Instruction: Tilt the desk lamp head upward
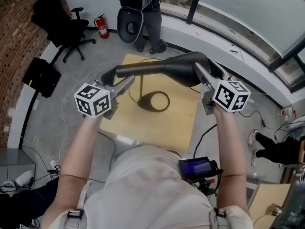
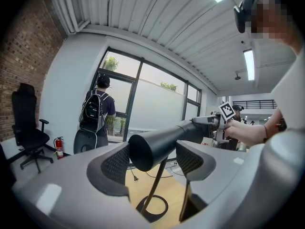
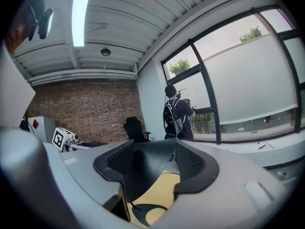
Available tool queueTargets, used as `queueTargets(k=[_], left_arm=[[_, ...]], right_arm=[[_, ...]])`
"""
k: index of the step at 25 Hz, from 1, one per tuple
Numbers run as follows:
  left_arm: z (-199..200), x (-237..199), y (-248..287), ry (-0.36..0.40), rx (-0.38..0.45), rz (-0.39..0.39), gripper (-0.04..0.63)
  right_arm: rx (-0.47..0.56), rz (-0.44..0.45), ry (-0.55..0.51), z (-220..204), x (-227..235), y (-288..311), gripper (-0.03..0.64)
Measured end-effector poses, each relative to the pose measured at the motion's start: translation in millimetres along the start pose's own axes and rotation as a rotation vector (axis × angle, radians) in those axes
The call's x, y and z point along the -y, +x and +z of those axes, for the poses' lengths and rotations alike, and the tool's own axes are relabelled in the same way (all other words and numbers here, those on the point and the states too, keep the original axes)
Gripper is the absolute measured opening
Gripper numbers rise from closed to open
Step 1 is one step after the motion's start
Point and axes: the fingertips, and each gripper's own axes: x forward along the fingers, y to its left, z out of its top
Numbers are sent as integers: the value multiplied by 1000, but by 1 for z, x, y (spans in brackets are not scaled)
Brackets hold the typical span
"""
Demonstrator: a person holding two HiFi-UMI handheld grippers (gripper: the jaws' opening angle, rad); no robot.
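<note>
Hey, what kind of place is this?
Likely an office or lab workspace: a black office chair beside a brick wall, a fire extinguisher, large windows, and a desk lamp on a small wooden table.

You are in an office. At 10 o'clock a black desk chair (image 1: 59, 20) stands by a brick wall (image 1: 12, 37). Big windows (image 1: 248, 13) run at 1 o'clock, a red fire extinguisher (image 1: 101, 27) at 11.

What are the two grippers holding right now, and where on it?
Both hold the desk lamp head: the left gripper has its jaws on the narrow round end, the right gripper on the wide end.
</note>
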Motion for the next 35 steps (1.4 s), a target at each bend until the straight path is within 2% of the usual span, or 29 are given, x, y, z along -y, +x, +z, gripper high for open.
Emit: queueTargets(k=[17, 23, 35], left_arm=[[-12, 0, 6, -45, -17, -27, 307], [-27, -3, 11, 43, -76, 1, 284], [-37, -4, 15, 20, -83, -5, 270]], right_arm=[[40, -37, -121, 35, -15, -3, 268], [72, -31, -180, 52, -28, -3, 264], [87, -51, -283, 70, -46, -2, 264]])
